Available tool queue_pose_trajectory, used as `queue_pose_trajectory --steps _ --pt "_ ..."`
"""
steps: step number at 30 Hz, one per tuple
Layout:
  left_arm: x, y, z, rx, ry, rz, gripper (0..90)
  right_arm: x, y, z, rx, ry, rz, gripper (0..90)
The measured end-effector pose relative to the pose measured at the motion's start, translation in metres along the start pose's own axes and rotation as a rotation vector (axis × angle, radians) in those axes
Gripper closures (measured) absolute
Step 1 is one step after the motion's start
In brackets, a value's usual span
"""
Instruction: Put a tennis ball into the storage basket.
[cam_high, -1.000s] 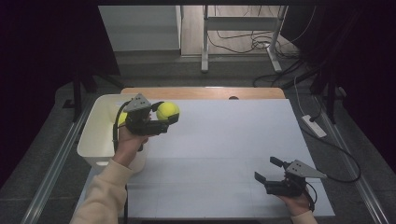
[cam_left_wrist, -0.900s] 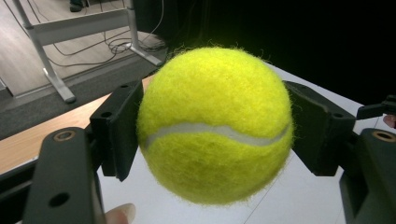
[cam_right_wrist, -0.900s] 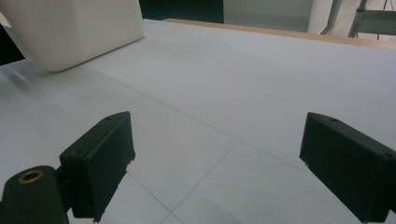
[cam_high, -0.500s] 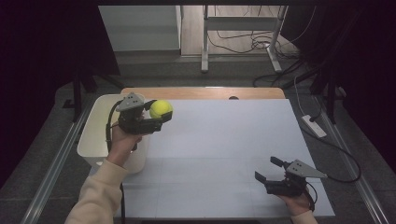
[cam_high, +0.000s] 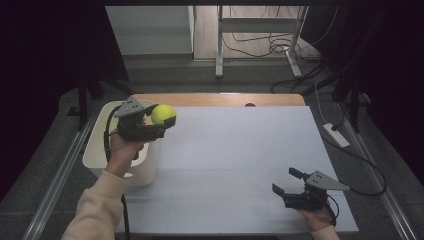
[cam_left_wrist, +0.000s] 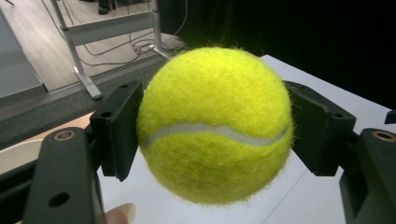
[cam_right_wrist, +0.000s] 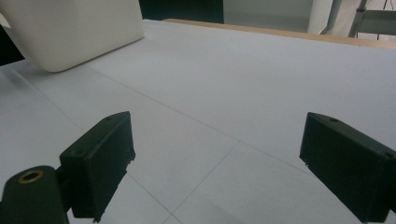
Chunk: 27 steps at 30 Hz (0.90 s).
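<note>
Left gripper (cam_high: 161, 121) – jaws clamped on both sides of the tennis ball (cam_high: 163, 113), held aloft beside the white bin (cam_high: 95, 157) at the bench (cam_high: 240, 150) edge. Right gripper (cam_high: 287, 186) – jaws spread wide, nothing between them, low over the near right bench corner.

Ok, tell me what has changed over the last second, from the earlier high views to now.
The left gripper, shut on the tennis ball throughout, has drifted slightly toward the table's left edge and sits a little higher in the high view, beside the white bin. Nothing was taken hold of or let go. The right gripper stayed open and low over the white table at the near right; the bin did not move.
</note>
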<state>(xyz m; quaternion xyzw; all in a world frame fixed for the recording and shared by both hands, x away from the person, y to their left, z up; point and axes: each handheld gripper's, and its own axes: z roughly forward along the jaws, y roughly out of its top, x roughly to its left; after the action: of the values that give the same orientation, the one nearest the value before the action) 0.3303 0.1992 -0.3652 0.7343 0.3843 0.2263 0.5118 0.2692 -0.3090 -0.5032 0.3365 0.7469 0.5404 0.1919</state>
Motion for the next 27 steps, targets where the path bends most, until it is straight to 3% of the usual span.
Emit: queue_pose_trajectory --steps 27 --pt "0.033 -0.007 -0.015 0.023 0.116 -0.054 26.4 0.000 0.000 0.000 0.005 0.000 0.002 9.6"
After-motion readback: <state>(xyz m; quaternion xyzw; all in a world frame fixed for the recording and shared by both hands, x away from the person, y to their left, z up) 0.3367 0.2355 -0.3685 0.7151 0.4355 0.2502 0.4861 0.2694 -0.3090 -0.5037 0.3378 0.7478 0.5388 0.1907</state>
